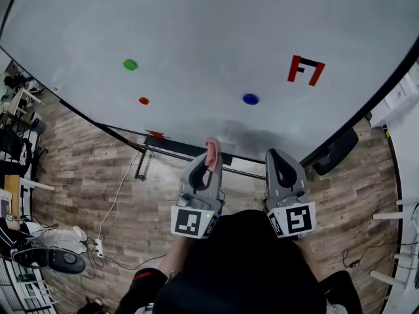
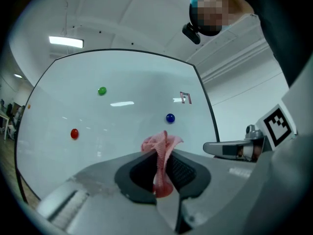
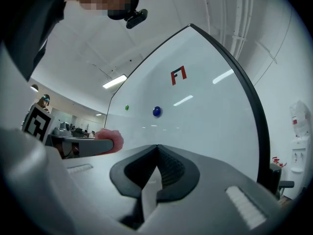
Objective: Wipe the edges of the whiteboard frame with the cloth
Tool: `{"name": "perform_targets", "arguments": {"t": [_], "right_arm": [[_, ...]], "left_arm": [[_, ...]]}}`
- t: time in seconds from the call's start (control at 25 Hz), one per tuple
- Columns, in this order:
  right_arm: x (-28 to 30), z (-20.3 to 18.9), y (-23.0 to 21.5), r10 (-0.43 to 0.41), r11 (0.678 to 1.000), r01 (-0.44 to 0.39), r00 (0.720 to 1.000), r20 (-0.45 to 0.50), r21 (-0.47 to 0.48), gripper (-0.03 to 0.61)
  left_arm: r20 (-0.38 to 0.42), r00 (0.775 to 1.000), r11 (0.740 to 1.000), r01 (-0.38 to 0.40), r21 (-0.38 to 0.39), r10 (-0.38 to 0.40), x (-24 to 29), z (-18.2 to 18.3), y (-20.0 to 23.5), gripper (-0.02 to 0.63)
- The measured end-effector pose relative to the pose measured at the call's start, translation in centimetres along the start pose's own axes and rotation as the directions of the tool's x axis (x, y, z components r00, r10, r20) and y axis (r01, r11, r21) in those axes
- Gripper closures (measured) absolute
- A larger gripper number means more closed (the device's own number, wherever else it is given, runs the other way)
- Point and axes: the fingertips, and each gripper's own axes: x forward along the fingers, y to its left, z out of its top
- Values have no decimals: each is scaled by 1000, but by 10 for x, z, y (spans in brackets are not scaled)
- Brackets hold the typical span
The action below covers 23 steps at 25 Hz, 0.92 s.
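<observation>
Pink cloth (image 2: pixel 160 142) in left claw (image 2: pixel 164 156)

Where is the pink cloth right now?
The pink cloth is pinched in the jaws of the left gripper. In the head view it sits near the middle, left of the right gripper, poking up towards the whiteboard's bottom edge.

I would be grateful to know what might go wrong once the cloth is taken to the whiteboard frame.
The left gripper pinches only a narrow fold of the pink cloth, so dragging along the black frame may pull it free. Little cloth shows beyond the tips, so the gripper itself might scrape the frame. The low blue magnet could get knocked.
</observation>
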Motion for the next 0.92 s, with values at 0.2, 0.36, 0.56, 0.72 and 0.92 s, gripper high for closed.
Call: {"name": "perform_targets", "arguments": {"t": [0.2,0.36,0.56,0.72,0.92], "right_arm": [[-4,-2,-2,0,1000,0,1000,1,10,578],[-8,-4,-1,1,1000,-1,1000,-5,14,578],[-11,-9,-4,-10,999,10,1000,-14,31,578],[-10,-9,-1,-8,999,9,1000,-16,41,578],[-8,-8,1,12,999,-12,1000,-14,39,578]], "left_arm": [[0,1000,1000,24,9,-24,2,-6,-7,566],[26,998,998,58,-8,-58,3,-3,-17,566],[-18,997,997,72,13,-72,5,-9,-23,566],[-14,997,997,77,20,-77,3,-5,-23,566],[126,985,993,114,14,-115,6,11,-31,566]]}}
